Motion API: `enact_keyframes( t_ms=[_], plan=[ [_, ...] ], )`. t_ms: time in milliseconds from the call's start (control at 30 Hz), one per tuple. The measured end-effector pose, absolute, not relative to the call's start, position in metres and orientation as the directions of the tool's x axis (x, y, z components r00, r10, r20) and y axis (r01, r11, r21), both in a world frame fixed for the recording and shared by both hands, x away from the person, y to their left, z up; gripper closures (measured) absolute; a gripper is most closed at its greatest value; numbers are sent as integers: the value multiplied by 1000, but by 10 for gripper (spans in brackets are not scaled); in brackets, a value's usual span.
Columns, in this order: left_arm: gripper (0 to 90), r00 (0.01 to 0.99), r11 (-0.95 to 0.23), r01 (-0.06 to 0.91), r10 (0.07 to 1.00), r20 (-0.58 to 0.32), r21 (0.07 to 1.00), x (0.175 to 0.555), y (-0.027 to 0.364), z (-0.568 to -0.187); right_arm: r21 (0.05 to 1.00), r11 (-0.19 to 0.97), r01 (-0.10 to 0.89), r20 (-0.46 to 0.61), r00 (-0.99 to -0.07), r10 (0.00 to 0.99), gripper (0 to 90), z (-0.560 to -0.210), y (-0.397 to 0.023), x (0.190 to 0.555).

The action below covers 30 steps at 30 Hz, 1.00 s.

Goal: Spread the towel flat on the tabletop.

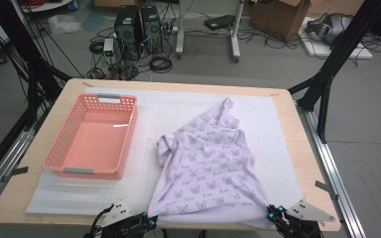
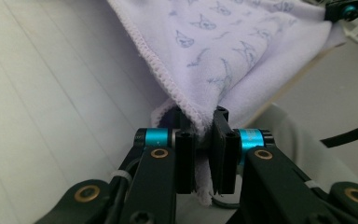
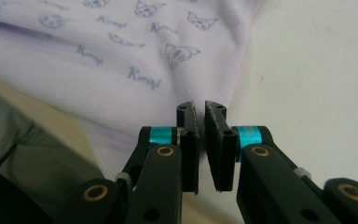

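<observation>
Black fingers (image 2: 185, 158), cyan collars, brass screws, grey three-cornered plates, black cables

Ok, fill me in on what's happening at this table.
A person is working a pale lilac cloth printed with small cat faces, using two grippers. The left hand-held gripper is shut on the cloth's near left corner, and the right hand-held gripper is shut on its near right corner at the table's front edge. The far part of the cloth lies rumpled on the white mat. A pink basket sits empty to the left.
</observation>
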<state>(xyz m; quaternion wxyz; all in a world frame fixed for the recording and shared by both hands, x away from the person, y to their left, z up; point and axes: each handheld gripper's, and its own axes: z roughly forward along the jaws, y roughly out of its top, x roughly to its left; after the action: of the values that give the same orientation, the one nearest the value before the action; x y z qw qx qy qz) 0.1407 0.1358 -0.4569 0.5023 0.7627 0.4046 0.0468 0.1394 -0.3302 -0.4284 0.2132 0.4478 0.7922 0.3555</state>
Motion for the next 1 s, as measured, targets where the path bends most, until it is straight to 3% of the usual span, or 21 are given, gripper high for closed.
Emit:
enact_keyframes(
  t_ms=[33,100,200,533,567,633,733,833,933,1000],
  plan=[
    [773,674,-170,563,661,-330,809,137,137,-458,752,352,558,-16,-518,855,827,-428,-331,137],
    [541,661,-161,545,686,-304,823,133,137,-459,752,347,560,-5,-522,853,712,-426,-332,133],
    [468,641,-119,507,714,-281,854,130,140,-455,778,318,543,1,-506,862,670,-426,-333,133],
    [473,607,-79,478,749,-265,875,149,147,-451,778,260,572,31,-448,893,683,-447,-329,172],
    [473,610,-80,481,747,-267,873,153,146,-450,767,269,582,33,-455,890,696,-450,-326,176],
    [473,611,-78,482,743,-272,872,160,145,-449,768,290,570,37,-492,870,847,-451,-320,178],
    [473,616,-79,480,739,-272,874,172,145,-447,736,340,586,21,-522,853,872,-446,-319,177],
    [473,623,-85,479,734,-270,874,183,142,-445,698,399,594,-40,-525,850,874,-440,-330,163],
    [468,636,-108,487,724,-266,867,194,137,-446,688,382,617,-5,-523,853,857,-439,-345,148],
    [464,642,-116,489,718,-267,865,201,133,-445,706,372,603,-4,-521,853,745,-439,-349,146]
  ],
)
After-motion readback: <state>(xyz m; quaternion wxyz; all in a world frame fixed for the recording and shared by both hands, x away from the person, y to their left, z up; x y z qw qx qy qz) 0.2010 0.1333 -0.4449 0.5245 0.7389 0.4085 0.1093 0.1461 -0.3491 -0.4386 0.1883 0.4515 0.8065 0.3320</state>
